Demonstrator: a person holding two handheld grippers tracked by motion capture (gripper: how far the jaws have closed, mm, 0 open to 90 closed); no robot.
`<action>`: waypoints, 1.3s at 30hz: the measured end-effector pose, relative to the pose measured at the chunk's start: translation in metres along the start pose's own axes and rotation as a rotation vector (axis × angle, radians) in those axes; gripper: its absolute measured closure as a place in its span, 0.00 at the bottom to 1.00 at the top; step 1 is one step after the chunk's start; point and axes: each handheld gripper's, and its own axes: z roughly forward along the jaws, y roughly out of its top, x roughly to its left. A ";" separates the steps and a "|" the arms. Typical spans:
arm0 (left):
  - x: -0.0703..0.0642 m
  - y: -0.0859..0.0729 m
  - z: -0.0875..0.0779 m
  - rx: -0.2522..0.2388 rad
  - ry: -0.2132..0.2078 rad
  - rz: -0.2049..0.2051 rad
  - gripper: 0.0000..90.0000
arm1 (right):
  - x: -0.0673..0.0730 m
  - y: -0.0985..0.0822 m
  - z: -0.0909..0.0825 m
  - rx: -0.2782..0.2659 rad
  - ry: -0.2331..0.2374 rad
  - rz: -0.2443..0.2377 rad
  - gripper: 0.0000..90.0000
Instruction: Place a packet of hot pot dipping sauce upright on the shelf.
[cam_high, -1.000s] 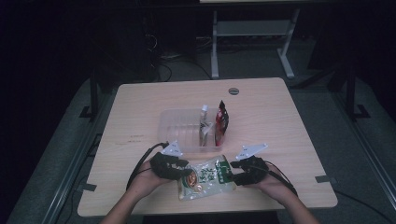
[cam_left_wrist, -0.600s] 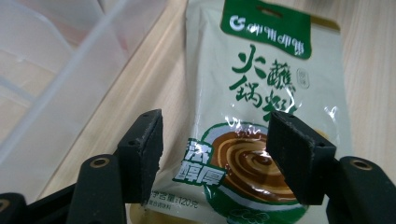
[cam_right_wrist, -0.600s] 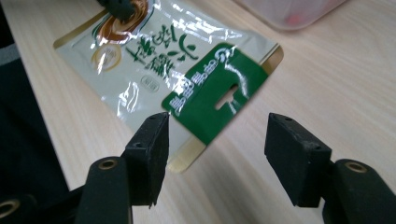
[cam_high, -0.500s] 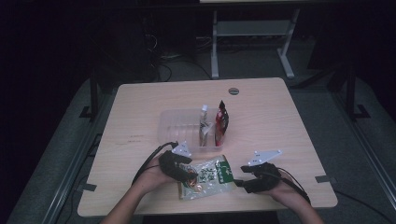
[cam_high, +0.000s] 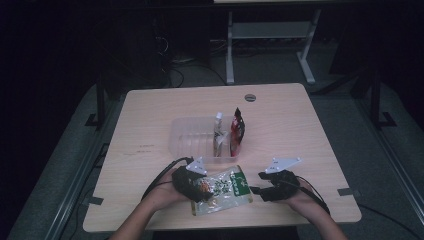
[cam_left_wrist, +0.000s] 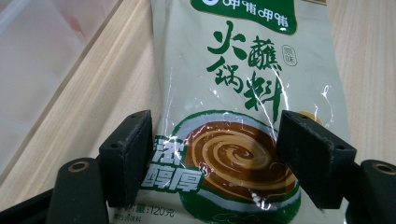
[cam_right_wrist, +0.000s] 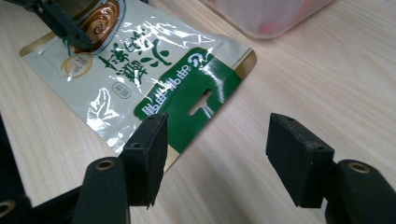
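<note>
Green-and-white sauce packet (cam_high: 221, 190) lying flat on the surface (cam_high: 310, 130) just before the clear tub (cam_high: 192, 136), left gripper (cam_left_wrist: 212, 154) jaws spreading wide across it, seemingly not clamping, right gripper (cam_right_wrist: 215, 149) gaping empty beside its green end.

Both forearms enter from the near edge of the high view. The left hand (cam_high: 165, 192) holds the left gripper (cam_high: 196, 184), pointed right with its jaws spread wide. The right hand (cam_high: 300, 197) holds the right gripper (cam_high: 265, 189), pointed left toward the other, its jaws likewise parted.
</note>
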 end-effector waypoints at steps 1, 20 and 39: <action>-0.001 0.000 0.000 -0.001 0.002 -0.003 0.31 | -0.001 0.000 0.000 0.001 -0.003 0.002 0.42; 0.002 0.000 -0.008 0.004 0.003 -0.032 0.91 | -0.004 0.000 0.000 -0.005 -0.018 0.009 0.42; -0.004 0.000 -0.030 -0.066 -0.011 -0.037 0.99 | -0.013 0.005 -0.014 -0.063 0.086 0.106 0.30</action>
